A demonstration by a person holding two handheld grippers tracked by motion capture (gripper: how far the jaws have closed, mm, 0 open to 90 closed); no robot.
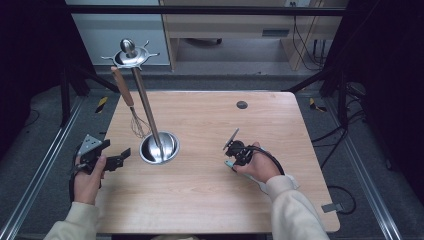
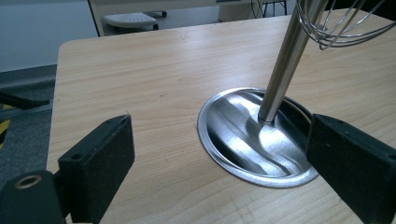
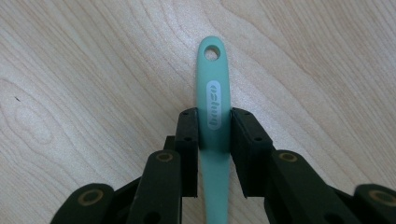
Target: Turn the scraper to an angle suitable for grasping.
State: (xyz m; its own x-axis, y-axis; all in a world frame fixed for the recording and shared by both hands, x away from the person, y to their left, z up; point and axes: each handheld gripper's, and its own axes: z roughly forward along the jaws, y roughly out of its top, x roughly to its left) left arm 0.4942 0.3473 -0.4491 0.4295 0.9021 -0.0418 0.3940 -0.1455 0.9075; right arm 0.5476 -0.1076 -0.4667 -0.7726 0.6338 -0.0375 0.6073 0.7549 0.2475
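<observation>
A steel utensil stand rises from a round base (image 1: 159,148) (image 2: 243,140), its pole (image 2: 285,60) leaning up to a hook ring (image 1: 129,55). A whisk with a wooden handle (image 1: 123,89) hangs from the ring, and its wires (image 2: 341,23) end just above the table. Left of the base, my left gripper (image 1: 121,157) (image 2: 219,135) is open and holds nothing, with the base between its jaws' line of sight. My right gripper (image 1: 235,152) (image 3: 214,114) points down at the table, shut on the teal handle (image 3: 214,93) of a utensil lying flat; a hanging hole marks the handle's end.
The wooden table (image 1: 210,200) has a dark cable grommet (image 1: 242,105) near its far edge. Behind the table stand a cabinet and desk (image 1: 225,30). Black frame bars and cables (image 1: 345,130) flank the table on the floor.
</observation>
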